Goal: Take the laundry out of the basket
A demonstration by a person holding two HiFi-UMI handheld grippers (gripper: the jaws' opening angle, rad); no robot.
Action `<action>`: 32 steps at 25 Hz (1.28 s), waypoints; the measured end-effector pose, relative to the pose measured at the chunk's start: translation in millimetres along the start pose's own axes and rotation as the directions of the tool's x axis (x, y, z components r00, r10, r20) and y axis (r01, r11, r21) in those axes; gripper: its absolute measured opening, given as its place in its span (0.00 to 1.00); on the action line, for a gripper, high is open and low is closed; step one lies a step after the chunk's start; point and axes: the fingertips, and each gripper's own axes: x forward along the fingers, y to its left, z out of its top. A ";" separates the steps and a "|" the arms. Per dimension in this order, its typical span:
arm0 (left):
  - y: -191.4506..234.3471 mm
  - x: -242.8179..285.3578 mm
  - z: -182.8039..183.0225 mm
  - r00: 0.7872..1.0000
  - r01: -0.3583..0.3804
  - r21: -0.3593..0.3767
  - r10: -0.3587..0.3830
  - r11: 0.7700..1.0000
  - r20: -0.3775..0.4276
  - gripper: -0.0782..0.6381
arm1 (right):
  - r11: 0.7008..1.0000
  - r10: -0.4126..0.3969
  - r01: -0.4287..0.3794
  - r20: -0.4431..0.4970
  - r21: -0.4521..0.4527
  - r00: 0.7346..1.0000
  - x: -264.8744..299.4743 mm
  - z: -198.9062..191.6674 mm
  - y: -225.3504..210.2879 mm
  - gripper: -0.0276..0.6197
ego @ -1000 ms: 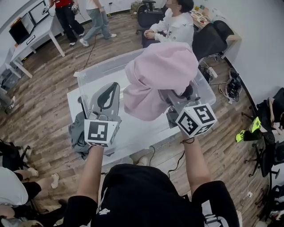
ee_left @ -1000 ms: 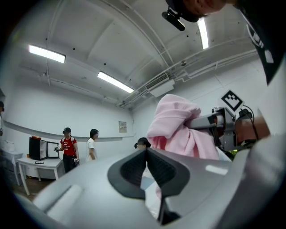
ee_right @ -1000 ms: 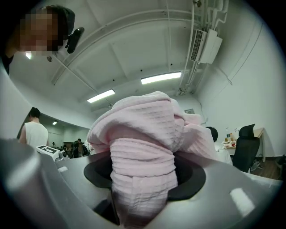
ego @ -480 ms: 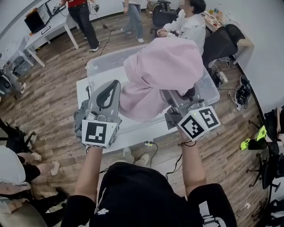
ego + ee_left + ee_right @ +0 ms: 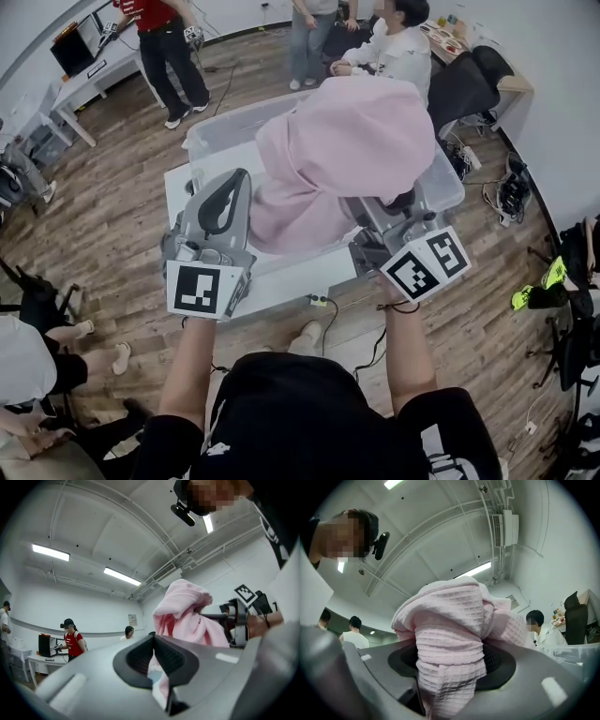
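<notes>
- The right gripper (image 5: 451,662) was clenched on a bunched pink waffle-knit garment (image 5: 342,150), a thick fold of it filling the space between the jaws.
- The garment hung in the air above the clear plastic bin (image 5: 448,186) that served as the basket. Its lower folds drooped toward the bin's near side, so it seemed lifted but not yet carried clear.
- The left gripper (image 5: 153,653) was clamped shut with nothing seen pinched. It was raised just beside the garment, on the person's left.
- The bin stood on a white table (image 5: 291,281). The left part of its inside looked bare, and the rest was hidden behind the hanging cloth, so any remaining laundry could not be told.
- What looked like a grey cloth (image 5: 172,253) lay at the table's near-left edge, mostly hidden by the left gripper, perhaps a piece already out.
- Judged from this, the pink garment was still to be set down outside the bin.
</notes>
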 end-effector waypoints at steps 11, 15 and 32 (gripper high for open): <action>25.7 -60.7 17.1 0.998 0.019 -0.041 -0.017 0.999 0.053 0.12 | 1.000 -0.015 0.015 0.038 0.008 0.999 -16.6 3.6 65.8 0.53; 31.8 -90.6 29.2 0.997 0.029 -0.041 -0.026 0.999 0.073 0.12 | 1.000 -0.025 0.024 0.054 0.004 0.998 -25.8 6.9 96.4 0.53; 40.6 -199.9 58.8 0.989 0.074 -0.077 -0.063 0.994 0.136 0.12 | 0.998 -0.058 0.055 0.101 0.032 0.993 -72.9 7.4 203.5 0.53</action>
